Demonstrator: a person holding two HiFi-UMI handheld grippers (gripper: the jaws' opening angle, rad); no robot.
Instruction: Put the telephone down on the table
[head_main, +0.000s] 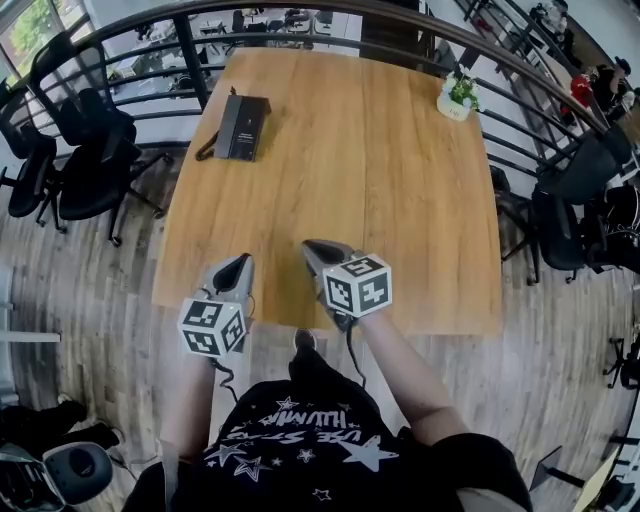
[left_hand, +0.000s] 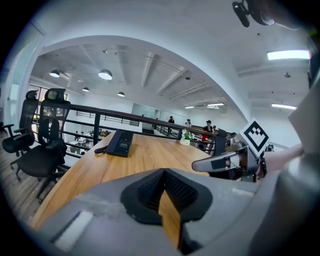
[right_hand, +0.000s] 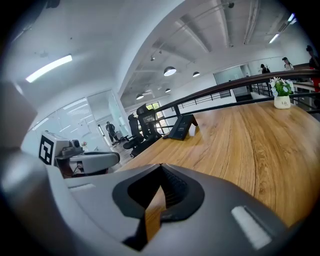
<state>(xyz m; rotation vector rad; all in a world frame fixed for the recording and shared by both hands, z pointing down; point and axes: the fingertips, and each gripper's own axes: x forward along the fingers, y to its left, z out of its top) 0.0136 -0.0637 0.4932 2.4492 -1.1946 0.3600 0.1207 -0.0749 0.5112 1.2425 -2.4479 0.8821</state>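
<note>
Holding left hand-held gripper (head_main: 242, 262) and right hand-held gripper (head_main: 313, 248) closed, empty. Avoiding nudging the telephone (head_main: 243, 126) lying on the table (head_main: 400, 200)

My head view looks steeply down over table (head_main: 400, 200). Both gripper views low, near its edge, facing across; all share telephone (head_main: 243, 126).

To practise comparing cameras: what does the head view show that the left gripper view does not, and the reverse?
Head view only: the person's star-print shirt, the left gripper seen from above, and the table's full outline.
Left gripper view only: ceiling lamps, distant people beyond the railing, and its own fingers closed, with nothing between them.
Both: the telephone, potted plant, right gripper and black chairs.
</note>
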